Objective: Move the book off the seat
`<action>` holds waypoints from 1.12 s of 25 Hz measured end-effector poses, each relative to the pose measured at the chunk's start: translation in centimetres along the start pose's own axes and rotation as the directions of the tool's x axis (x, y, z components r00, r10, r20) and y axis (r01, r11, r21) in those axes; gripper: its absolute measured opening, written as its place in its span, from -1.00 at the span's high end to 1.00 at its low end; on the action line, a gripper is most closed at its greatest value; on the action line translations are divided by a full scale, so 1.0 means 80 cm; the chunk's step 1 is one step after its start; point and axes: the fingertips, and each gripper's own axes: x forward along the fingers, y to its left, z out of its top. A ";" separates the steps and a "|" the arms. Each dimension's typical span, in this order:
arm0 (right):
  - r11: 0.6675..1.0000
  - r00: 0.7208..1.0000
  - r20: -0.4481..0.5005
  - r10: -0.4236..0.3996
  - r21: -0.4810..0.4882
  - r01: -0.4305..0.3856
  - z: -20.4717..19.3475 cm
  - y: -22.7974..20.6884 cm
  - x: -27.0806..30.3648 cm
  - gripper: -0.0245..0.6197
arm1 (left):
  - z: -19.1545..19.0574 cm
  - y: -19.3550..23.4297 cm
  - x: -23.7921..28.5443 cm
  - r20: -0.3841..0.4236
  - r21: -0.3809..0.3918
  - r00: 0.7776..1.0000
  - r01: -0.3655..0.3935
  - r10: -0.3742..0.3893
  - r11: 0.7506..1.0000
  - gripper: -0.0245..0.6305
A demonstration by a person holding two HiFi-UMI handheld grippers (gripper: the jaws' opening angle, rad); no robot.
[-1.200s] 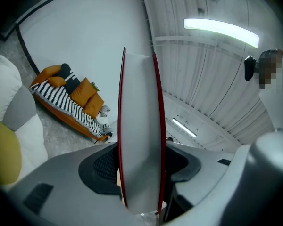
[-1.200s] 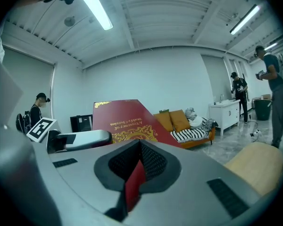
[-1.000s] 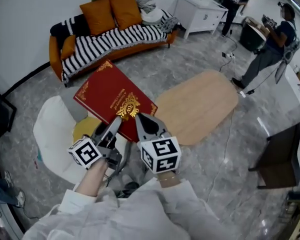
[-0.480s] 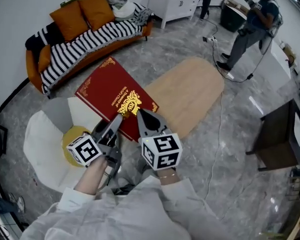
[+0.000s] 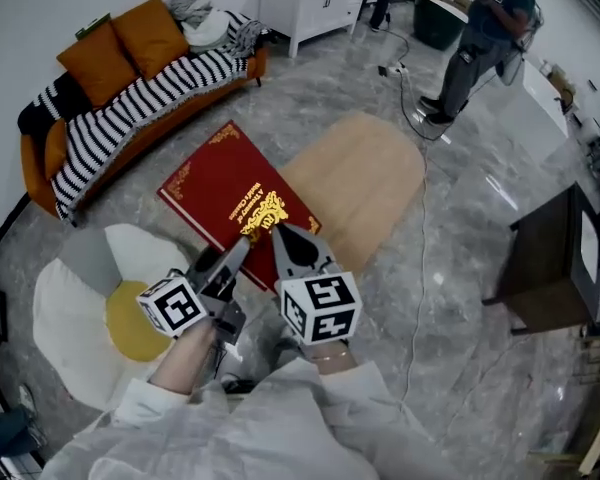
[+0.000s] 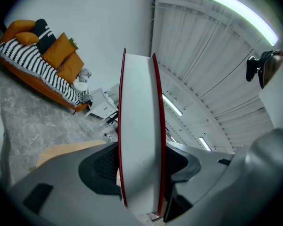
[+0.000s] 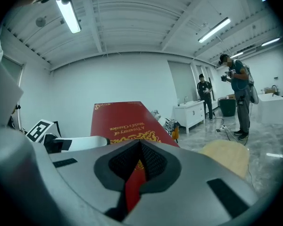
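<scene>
Because your left tool (image 5: 232, 256) and right tool (image 5: 282, 238) clamp only the near edge of the book (image 5: 230, 193), which hangs mid-frame between seat (image 5: 65, 283) and bench (image 5: 360, 183), a quick swing could lever it loose.

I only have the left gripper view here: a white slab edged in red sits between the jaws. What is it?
Observer: The page edge of a red book; the head view shows its gold-printed cover.
Operator: Is the left gripper carrying it alone?
Observer: No. The right gripper is clamped on the book's near edge too.
Operator: Where is it?
Observer: In the air, between a white chair and an oval wooden table.
</scene>
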 end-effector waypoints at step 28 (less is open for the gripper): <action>0.986 0.988 -0.020 -0.156 0.048 0.157 0.000 -0.219 -0.056 0.89 | -0.107 -0.035 0.211 -0.155 -0.068 0.983 0.090 -0.099 0.994 0.13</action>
